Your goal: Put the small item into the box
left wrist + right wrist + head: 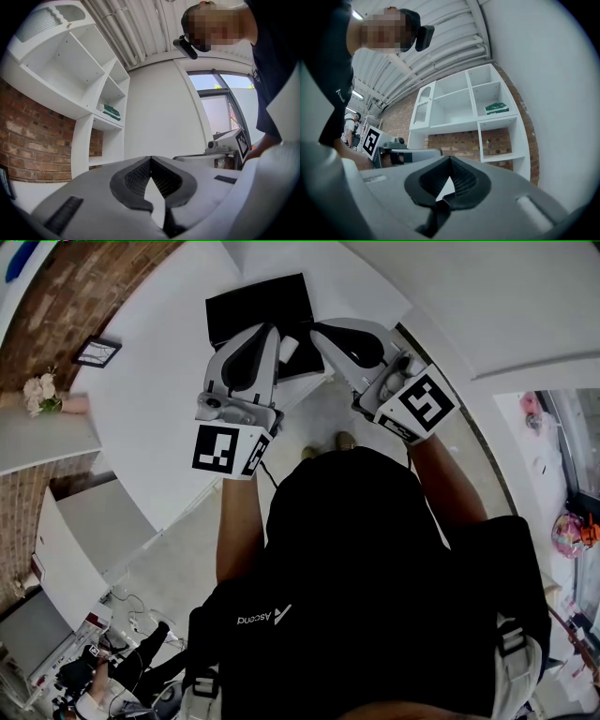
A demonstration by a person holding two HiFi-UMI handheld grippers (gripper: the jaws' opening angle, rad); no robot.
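Observation:
In the head view a black box [258, 306] lies on the white table [150, 399]. A small white item [289, 348] shows at the box's near edge, in the gap between the two grippers. My left gripper [272, 331] is held up over the box's near left part and is shut. My right gripper [319, 331] is beside it, also shut. In the left gripper view the jaws [150, 158] meet with nothing between them. The right gripper view shows its jaws [450, 157] closed and empty too. Both gripper cameras face walls and shelves, not the table.
A white shelf unit [84, 79] stands against a brick wall, also seen as the shelf unit [459, 103]. Flowers [42, 390] and a small picture frame [97, 351] sit at the left. The table's edge runs close before the person's feet [328, 444].

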